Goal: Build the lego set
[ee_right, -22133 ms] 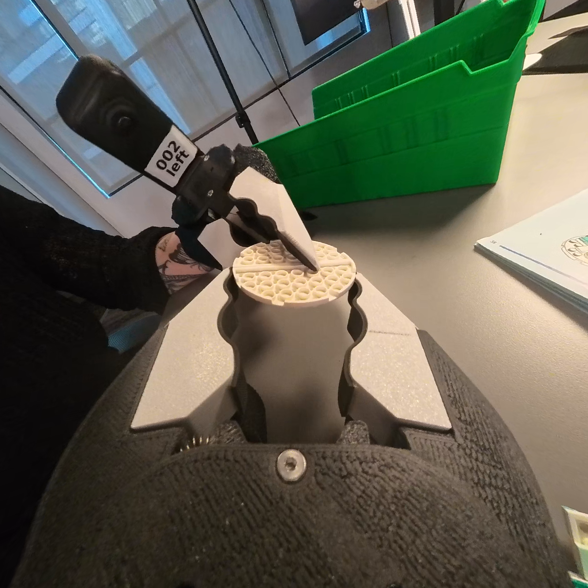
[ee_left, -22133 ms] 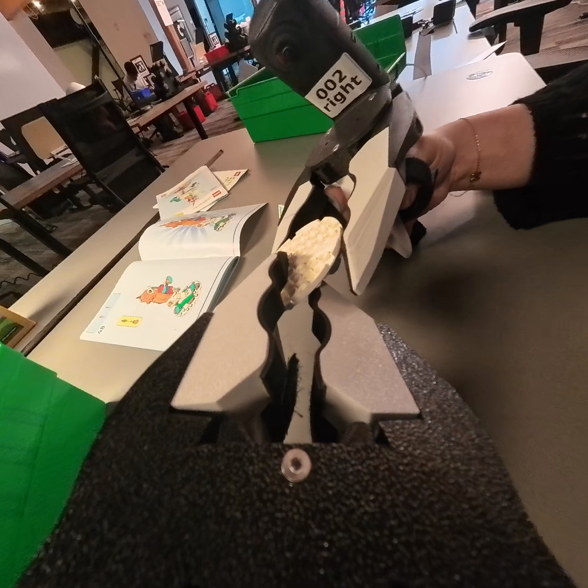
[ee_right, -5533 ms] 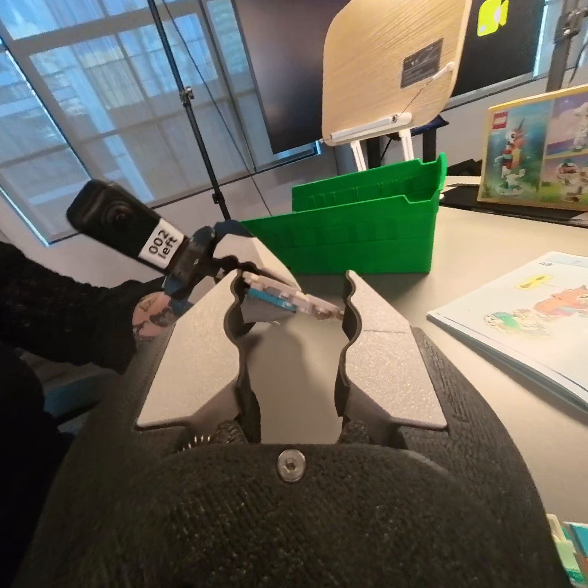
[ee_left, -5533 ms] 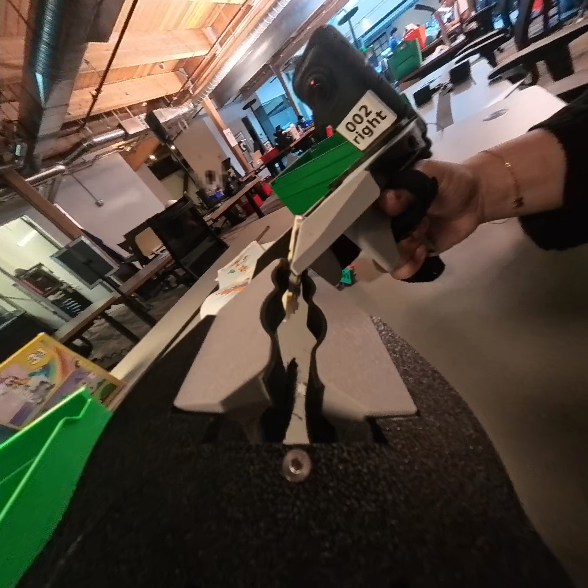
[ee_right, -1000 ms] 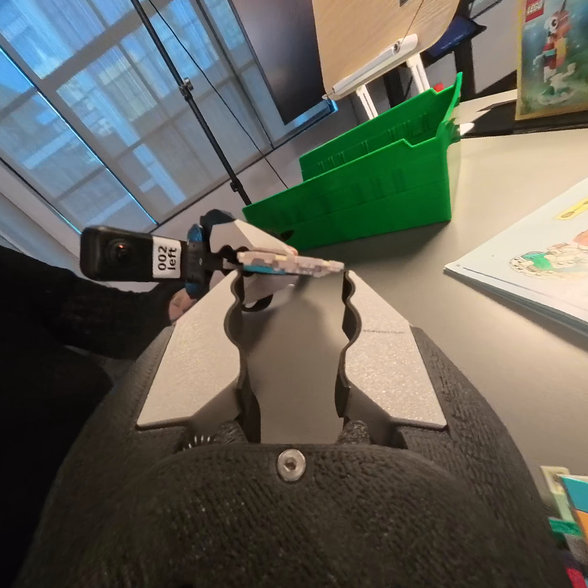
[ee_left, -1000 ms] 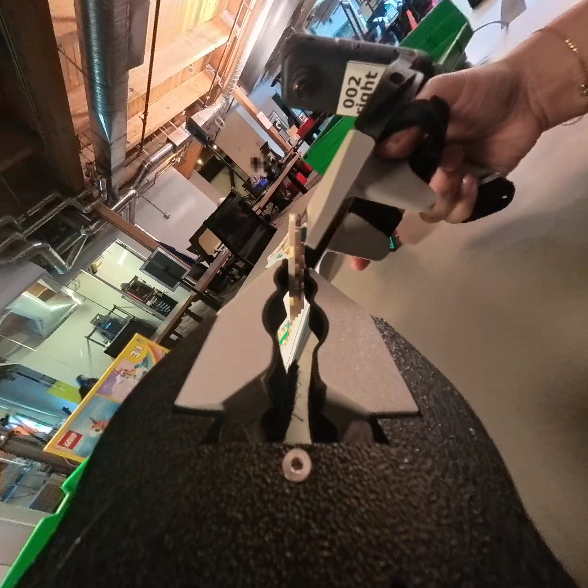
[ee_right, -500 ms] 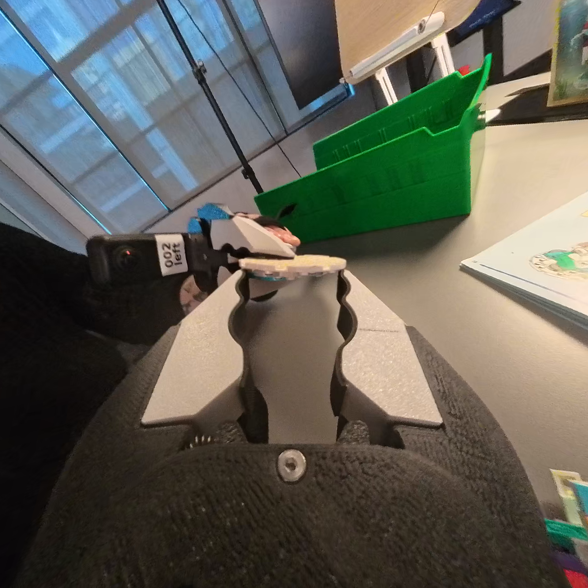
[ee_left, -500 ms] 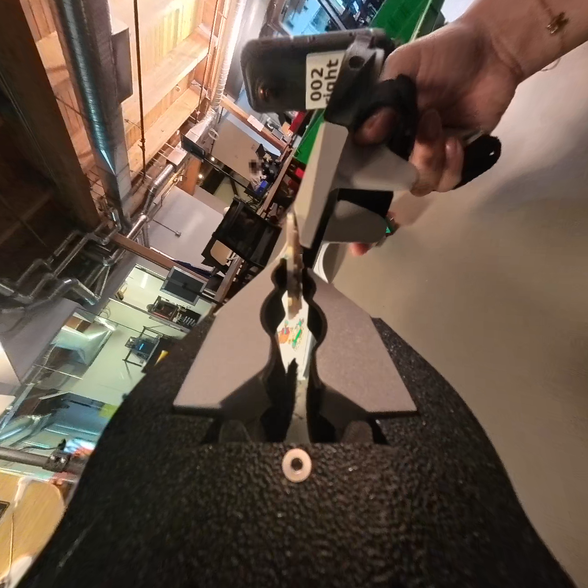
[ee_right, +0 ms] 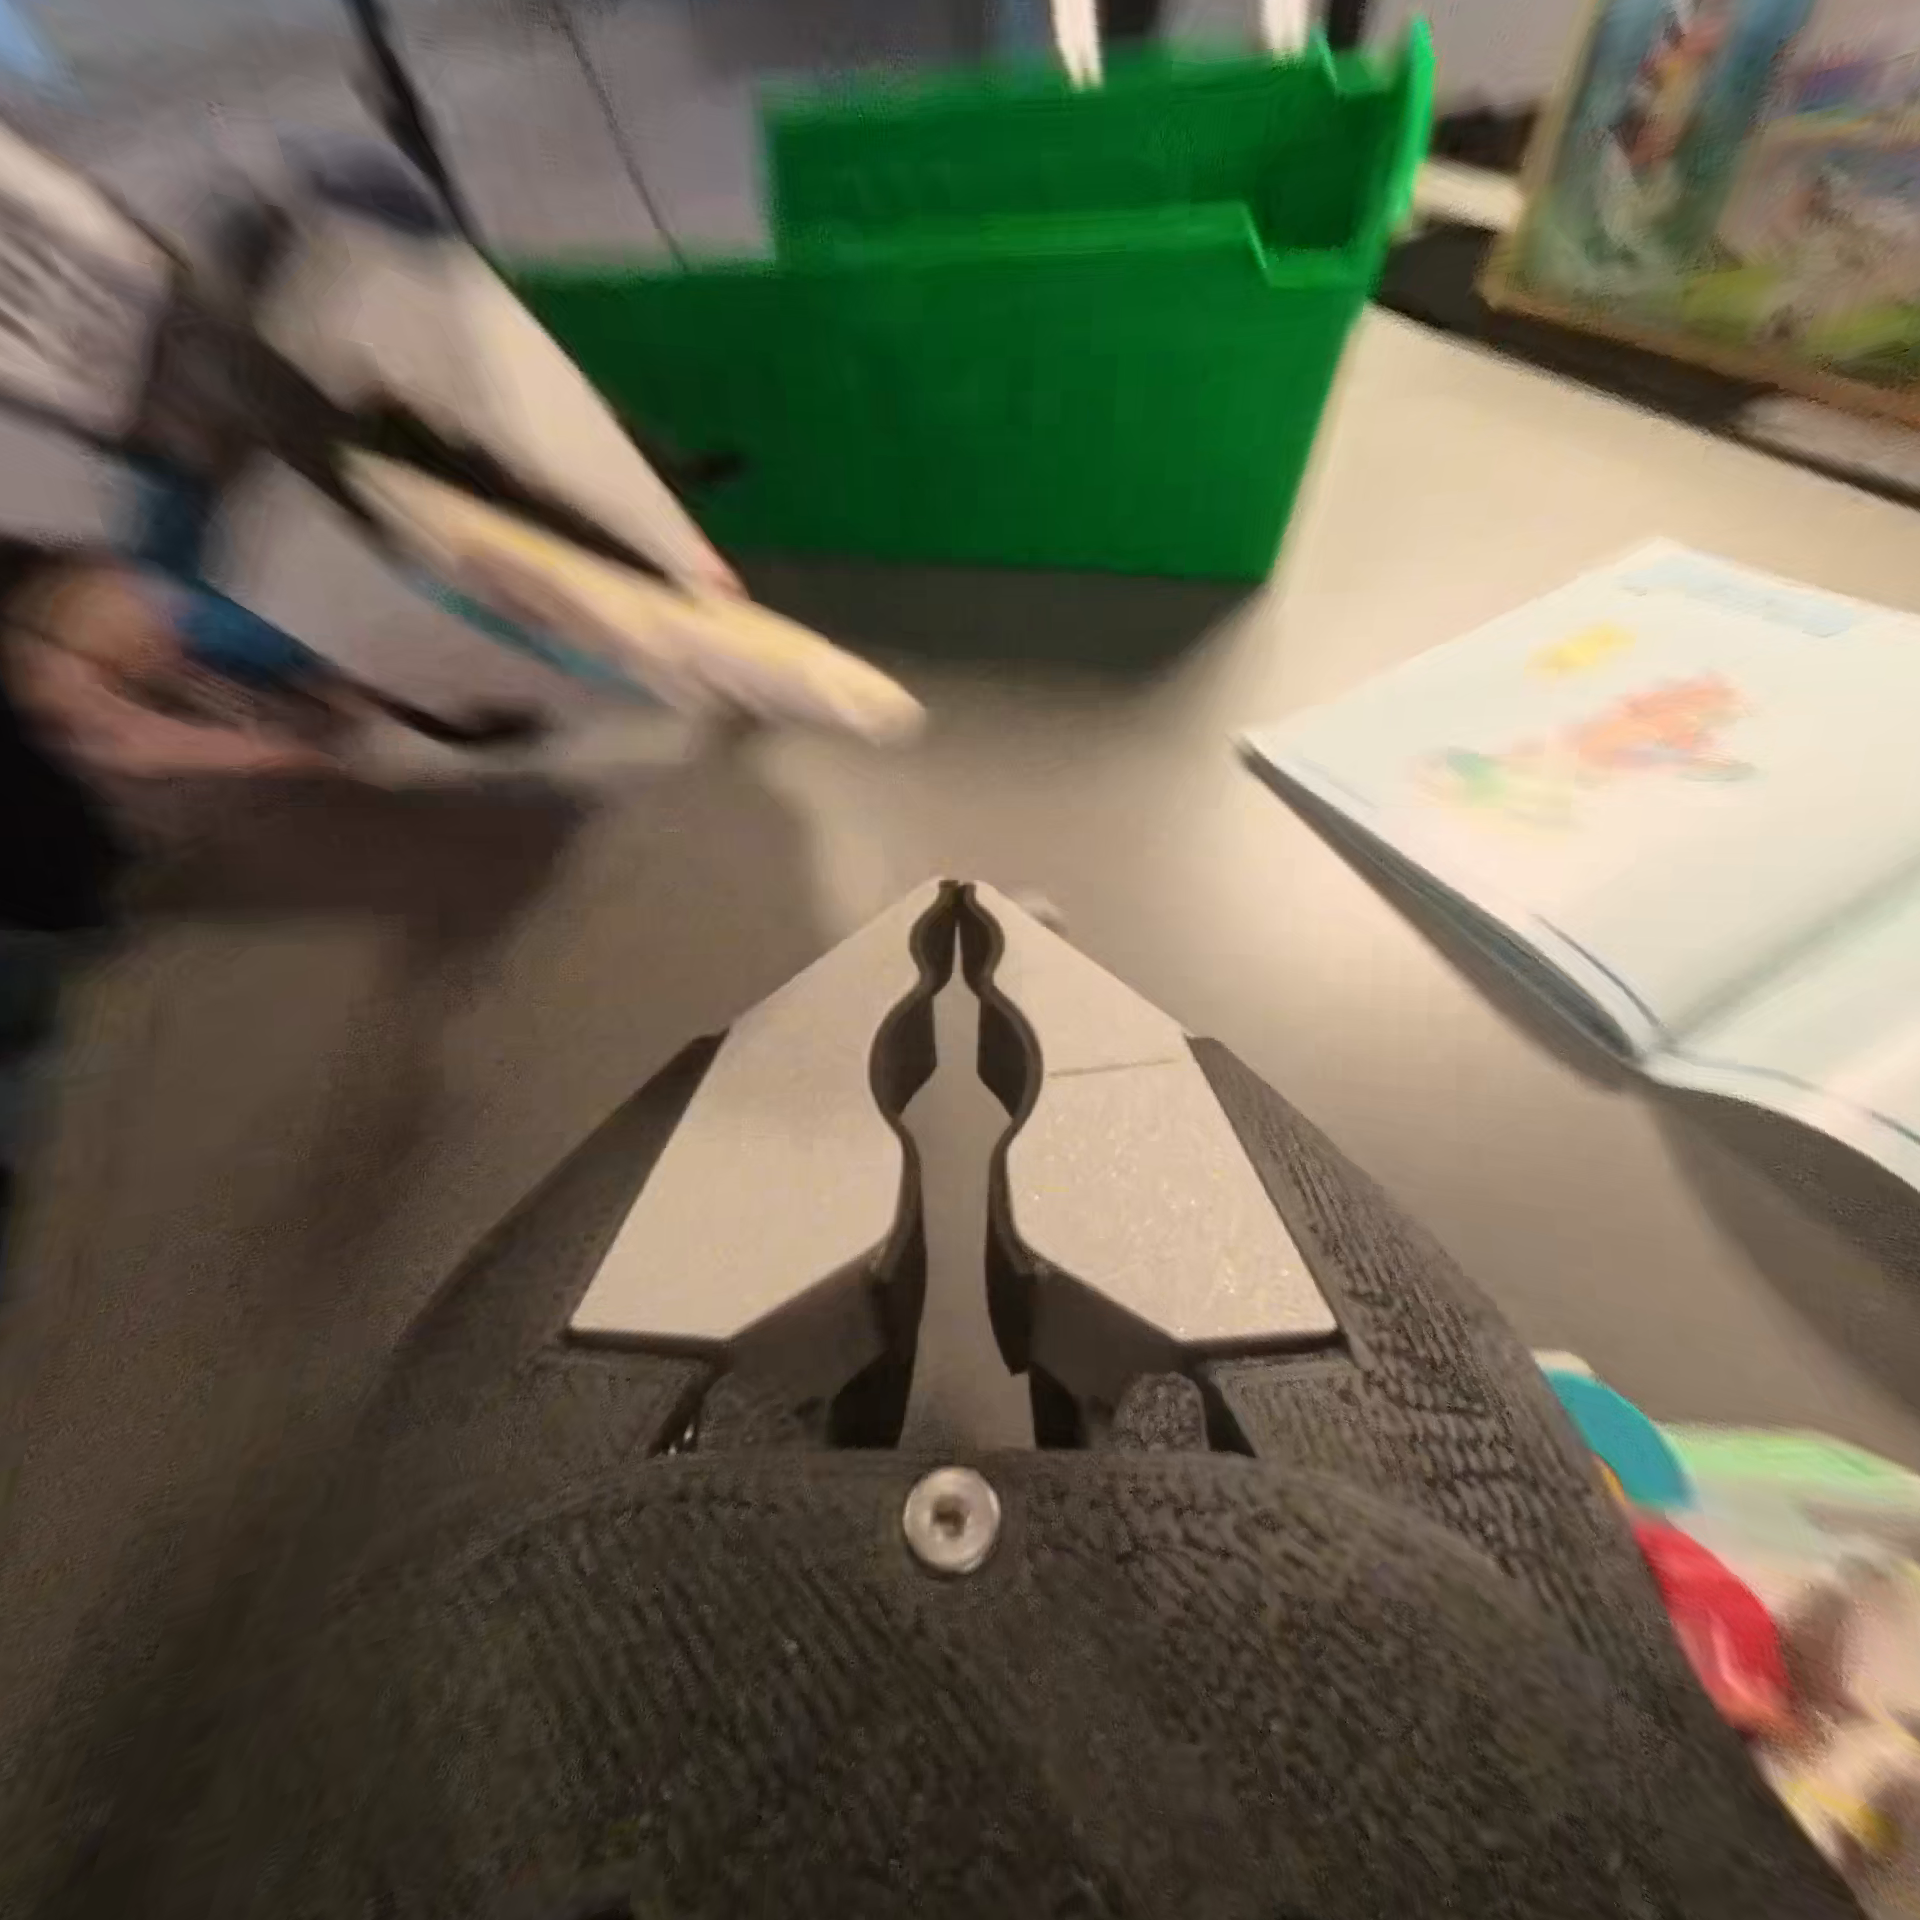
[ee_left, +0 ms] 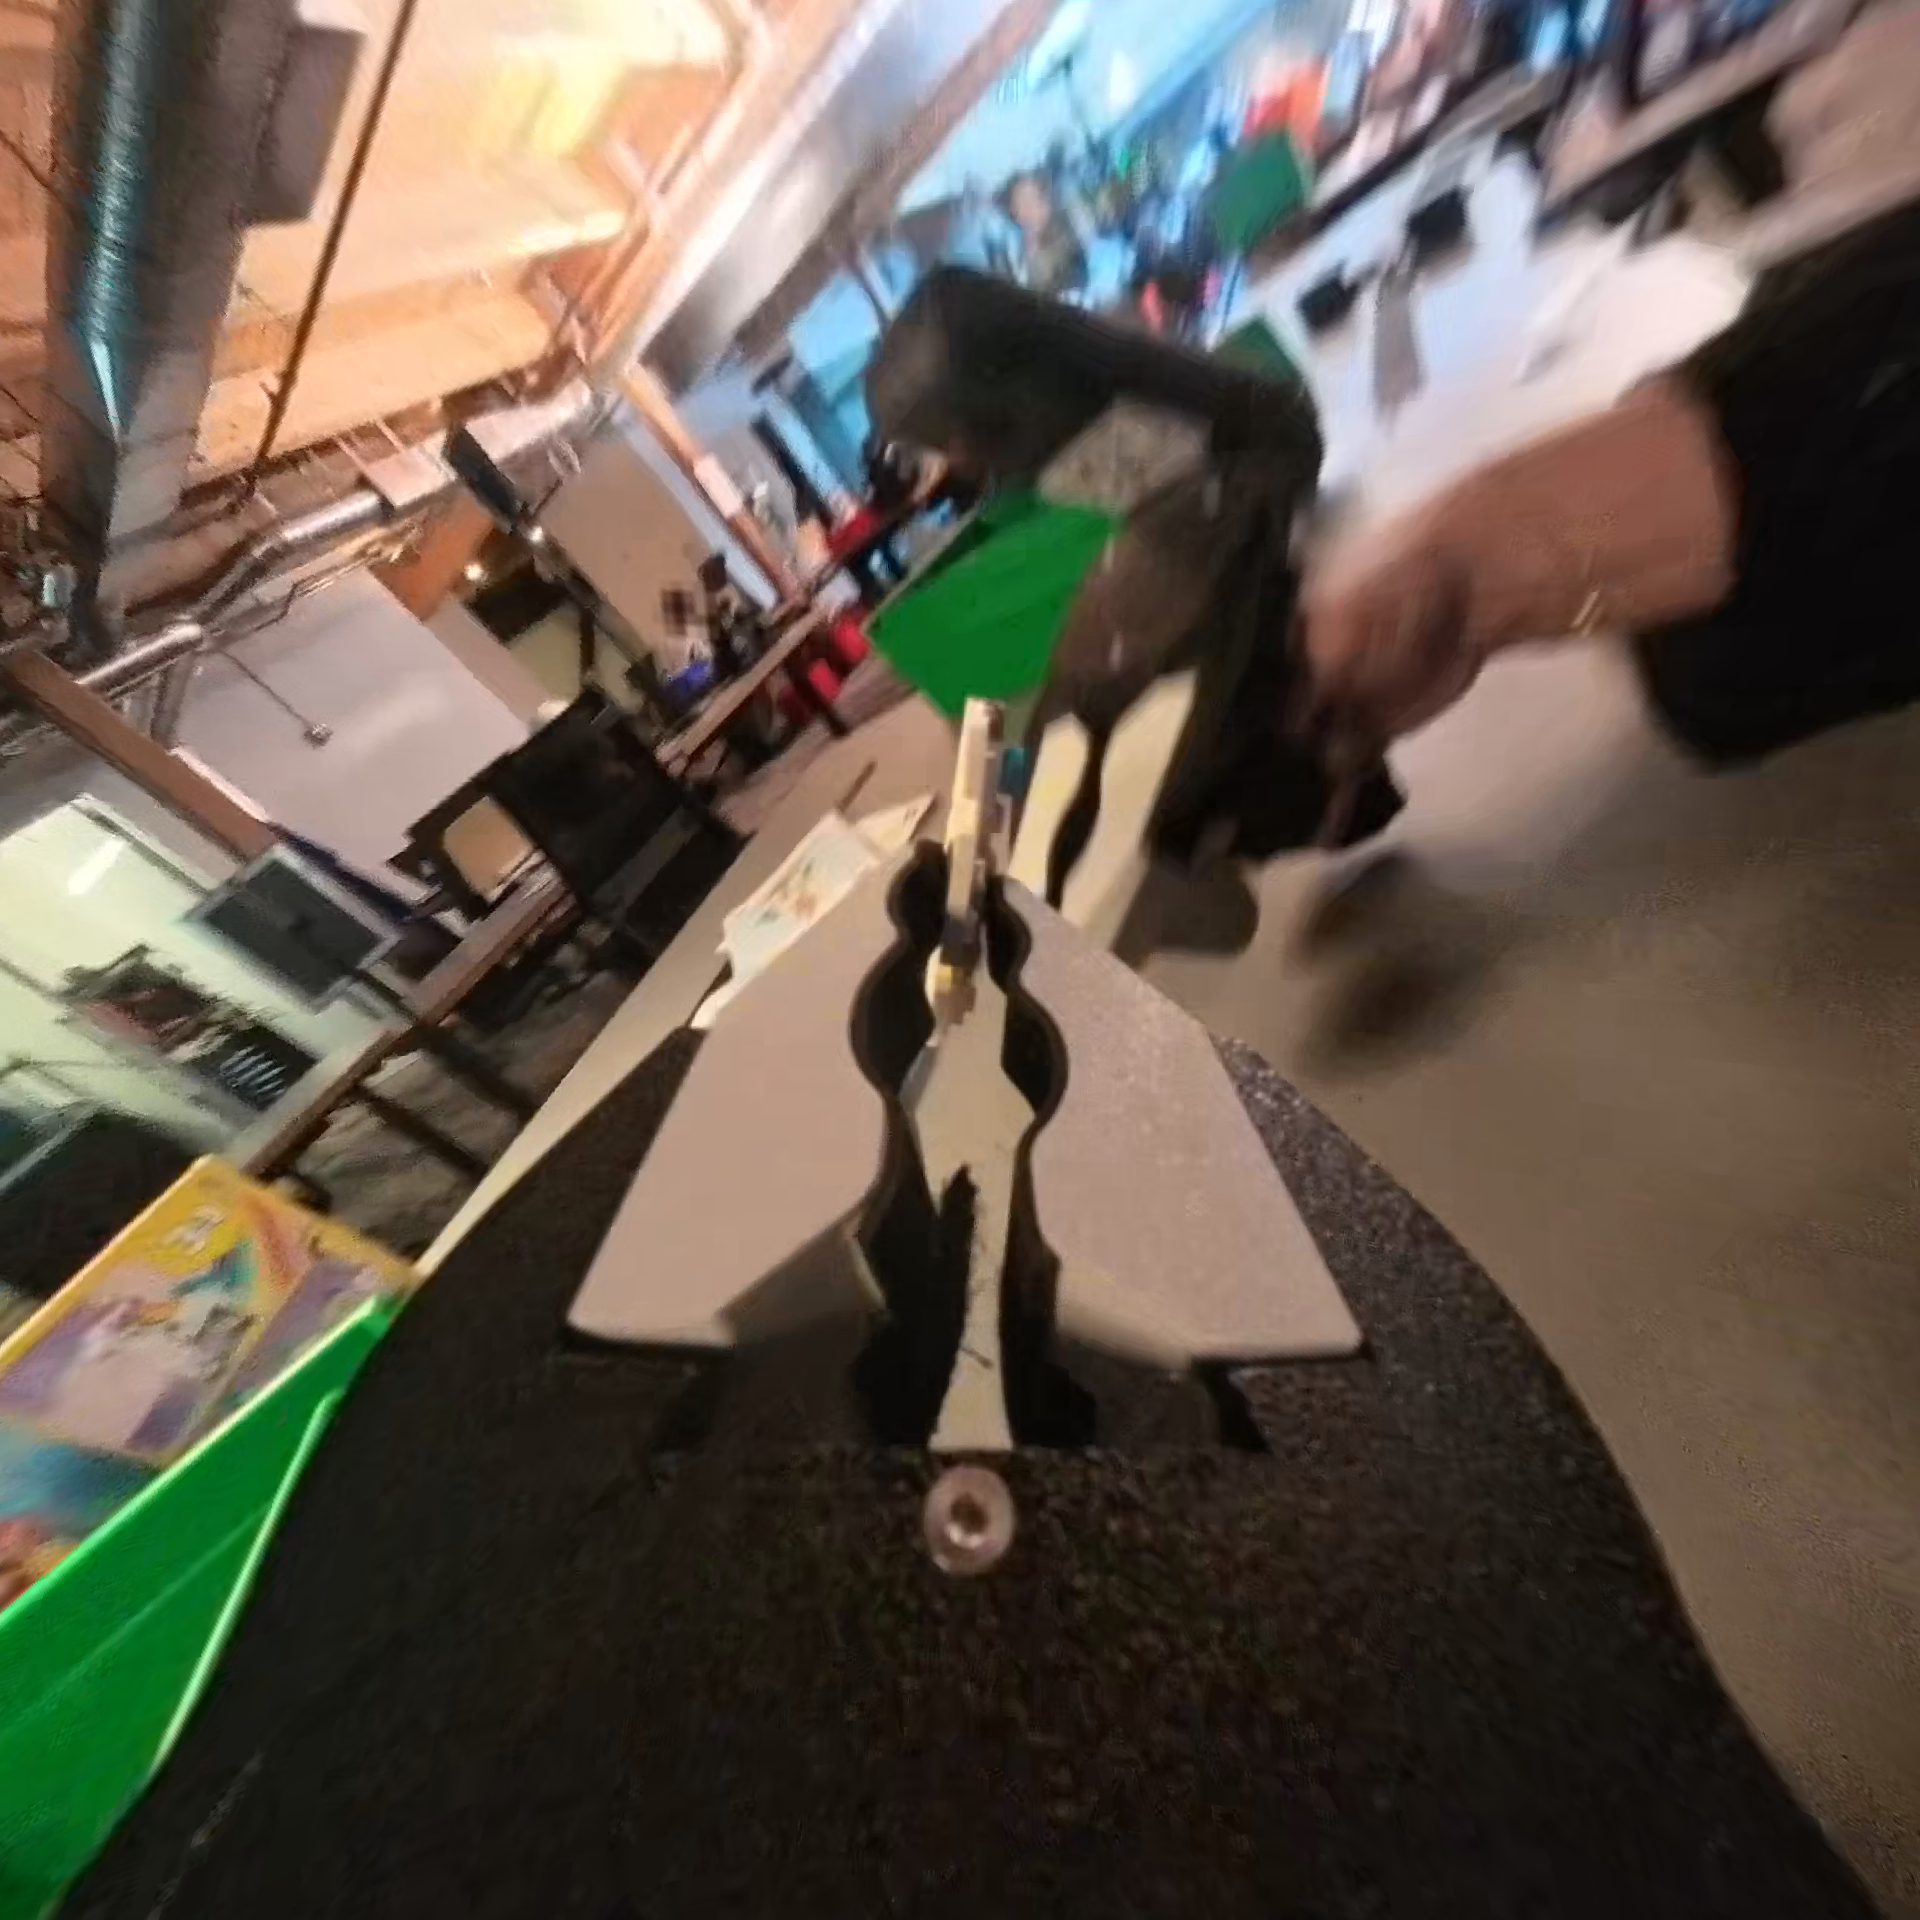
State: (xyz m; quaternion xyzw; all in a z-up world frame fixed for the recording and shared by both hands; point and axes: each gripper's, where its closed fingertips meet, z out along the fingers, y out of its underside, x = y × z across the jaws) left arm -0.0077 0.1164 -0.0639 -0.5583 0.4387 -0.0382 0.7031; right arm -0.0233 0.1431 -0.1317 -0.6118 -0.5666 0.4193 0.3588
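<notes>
My left gripper [ee_left: 964, 891] is shut on a flat round cream brick plate [ee_left: 975, 821], seen edge-on and standing up out of the fingertips, with small blue and grey pieces on one face. In the right wrist view the same plate [ee_right: 727, 639] shows blurred at the left, sticking out of the left gripper above the grey table [ee_right: 1039, 790]. My right gripper [ee_right: 958, 896] is shut with its tips together and nothing between them, low over the table and apart from the plate. It shows blurred in the left wrist view [ee_left: 1070, 831], beyond the plate.
A green bin [ee_right: 997, 395] stands behind on the table. An open instruction booklet [ee_right: 1621, 790] lies at the right. Loose coloured pieces [ee_right: 1704, 1621] lie at the lower right. A picture box [ee_right: 1714, 166] stands at the far right. Another green bin [ee_left: 125, 1579] is near the left gripper. The tips of one gripper are about 7 centimetres away from the tips of the other.
My right gripper, open around the plate's rim half a second ago, has pulled back from it and shut on air. Both grippers moved quickly; the left still grips the plate.
</notes>
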